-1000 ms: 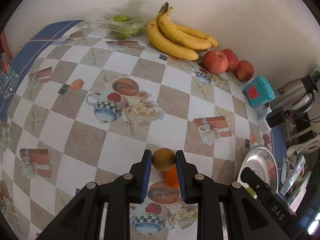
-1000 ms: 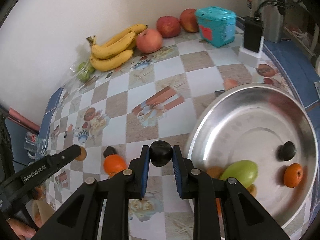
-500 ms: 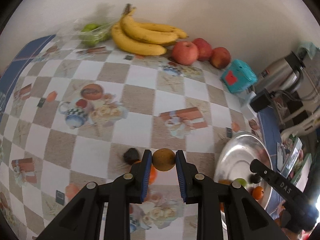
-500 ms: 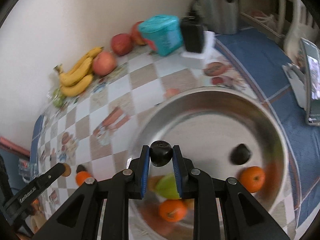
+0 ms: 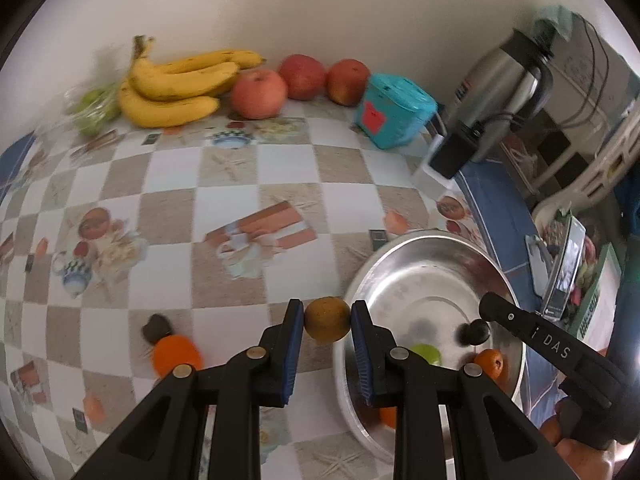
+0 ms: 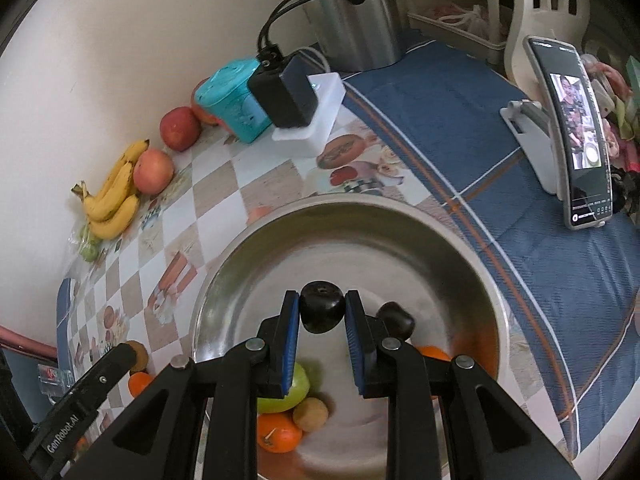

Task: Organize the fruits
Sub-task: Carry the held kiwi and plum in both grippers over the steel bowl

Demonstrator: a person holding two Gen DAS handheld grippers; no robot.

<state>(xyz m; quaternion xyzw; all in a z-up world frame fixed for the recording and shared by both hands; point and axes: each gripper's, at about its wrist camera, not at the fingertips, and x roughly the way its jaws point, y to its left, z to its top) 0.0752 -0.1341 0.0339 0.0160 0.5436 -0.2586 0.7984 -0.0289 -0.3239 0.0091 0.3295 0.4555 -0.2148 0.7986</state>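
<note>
My left gripper (image 5: 327,320) is shut on a small brown fruit (image 5: 327,319), held above the table just left of the steel bowl (image 5: 404,252). My right gripper (image 6: 322,312) is shut on a dark plum-like fruit (image 6: 322,312), held over the steel bowl (image 6: 400,216). The bowl holds a green apple (image 6: 298,394), oranges (image 6: 278,432), a brown fruit (image 6: 311,414) and another dark fruit (image 6: 396,320). An orange (image 5: 176,356) and a dark fruit (image 5: 157,327) lie on the table left of the bowl.
Bananas (image 5: 180,84), three red apples (image 5: 259,94) and bagged green fruit (image 5: 94,112) line the back wall. A teal box (image 5: 394,116), a charger block (image 5: 456,152) and a steel kettle (image 5: 500,76) stand at the right. A phone on a stand (image 6: 576,132) is beyond the bowl.
Both grippers moved right with their fruits. The right gripper now holds the dark fruit deeper over the bowl; the left gripper has come close to the bowl's left rim.
</note>
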